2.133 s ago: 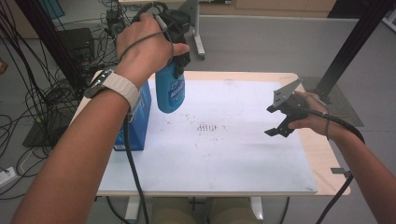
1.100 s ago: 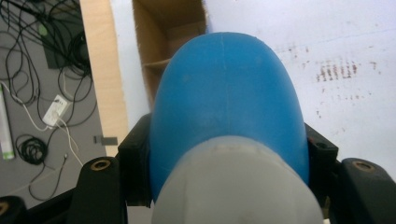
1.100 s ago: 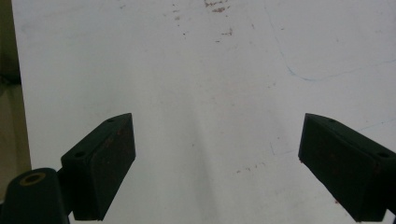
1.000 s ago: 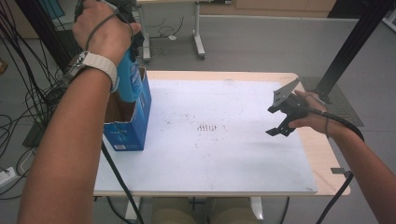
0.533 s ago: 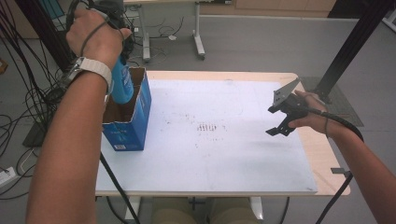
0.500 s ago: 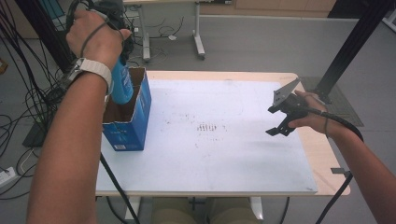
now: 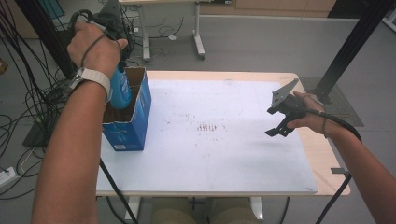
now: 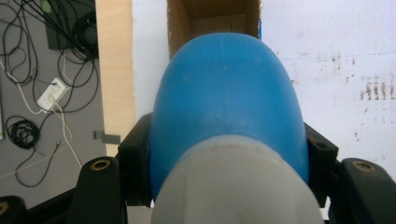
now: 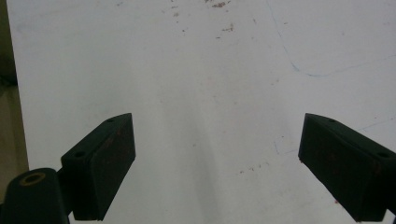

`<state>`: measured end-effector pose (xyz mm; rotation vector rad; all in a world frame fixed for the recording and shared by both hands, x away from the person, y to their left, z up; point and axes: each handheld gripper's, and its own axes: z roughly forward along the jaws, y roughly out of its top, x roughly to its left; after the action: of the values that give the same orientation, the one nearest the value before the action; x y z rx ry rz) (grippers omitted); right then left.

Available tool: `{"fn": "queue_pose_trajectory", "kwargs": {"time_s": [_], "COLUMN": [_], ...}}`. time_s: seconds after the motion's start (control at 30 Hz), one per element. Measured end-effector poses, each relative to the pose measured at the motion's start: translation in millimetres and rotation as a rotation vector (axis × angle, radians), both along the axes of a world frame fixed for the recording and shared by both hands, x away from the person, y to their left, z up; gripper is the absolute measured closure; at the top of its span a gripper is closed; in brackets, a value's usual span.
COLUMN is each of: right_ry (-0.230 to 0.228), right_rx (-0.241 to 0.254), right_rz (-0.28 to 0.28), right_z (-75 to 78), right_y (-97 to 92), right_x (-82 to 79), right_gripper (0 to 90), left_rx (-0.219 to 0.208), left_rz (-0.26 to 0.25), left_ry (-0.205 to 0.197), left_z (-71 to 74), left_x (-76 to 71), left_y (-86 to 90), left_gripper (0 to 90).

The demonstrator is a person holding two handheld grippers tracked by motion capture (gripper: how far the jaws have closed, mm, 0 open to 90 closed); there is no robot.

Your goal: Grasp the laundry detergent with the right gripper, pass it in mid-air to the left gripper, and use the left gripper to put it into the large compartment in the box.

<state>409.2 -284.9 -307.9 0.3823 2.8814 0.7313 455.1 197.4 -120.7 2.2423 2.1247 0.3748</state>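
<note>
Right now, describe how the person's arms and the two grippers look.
Both forearms are bare. The left wrist wears a watch with a pale band. The left gripper has black jaws with brass-coloured screw sockets; a black cable trails beside that arm. The right gripper is black too, topped by a grey three-cornered plate, with a black cable looping from it past the wrist.

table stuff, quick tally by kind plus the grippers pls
blue bottle: 1, clamped in the left gripper, part way into the box
open blue cardboard box: 1, at the table's left edge
white mat: 1
grippers: 2, the right gripper open with nothing between its jaws
total: 5
</note>
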Motion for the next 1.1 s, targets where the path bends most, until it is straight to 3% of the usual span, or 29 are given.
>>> {"fn": "queue_pose_trajectory", "kwargs": {"time_s": [0.6, 1.1], "right_ry": [0.01, 0.016], "right_rx": [-0.003, -0.006], "right_rz": [0.002, 0.0], "right_z": [-3.9, -5.8], "right_y": [2.0, 2.9], "right_x": [-0.2, -0.8], "right_gripper": [11.0, 11.0], "left_rx": [-0.018, -0.018], "left_rz": [-0.006, -0.011], "left_ry": [0.032, 0.021], "left_z": [-38.0, -59.1], "left_x": [1.6, 1.2], "left_y": [6.8, 10.3], "left_gripper": [37.4, 37.4]}}
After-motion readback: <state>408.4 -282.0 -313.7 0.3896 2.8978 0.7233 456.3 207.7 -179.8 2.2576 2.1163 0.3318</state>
